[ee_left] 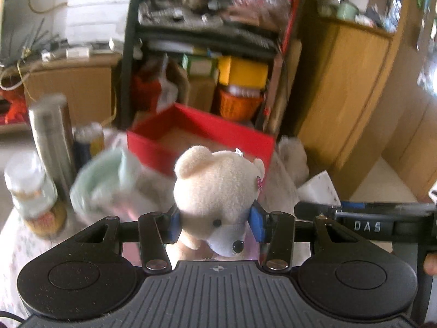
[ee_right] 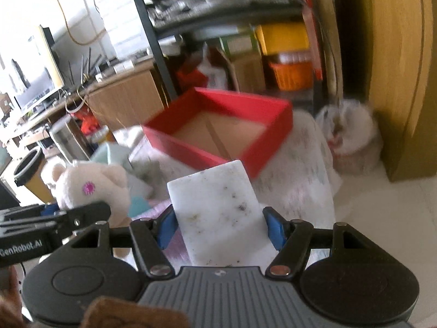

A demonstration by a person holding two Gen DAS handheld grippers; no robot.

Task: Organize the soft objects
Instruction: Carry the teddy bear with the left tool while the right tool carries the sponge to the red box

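Both hands are loaded and the red box [ee_right: 218,125] is the landmark, sitting open and empty on the tabletop [ee_right: 300,164]. The left gripper [ee_left: 215,222] has its jaws squeezed onto the head of a cream teddy bear [ee_left: 218,188], held in the air just short of the box's near wall. The right gripper [ee_right: 222,225] carries a speckled white sponge block [ee_right: 218,207] – its jaws clamped on the block's sides, the block's far end overlapping the box's near rim in view. A pale green soft item [ee_left: 103,180] lies left of the box. This looks like the carry step – next, each load needs to clear the near wall, hover over the brown floor, and only then be released.
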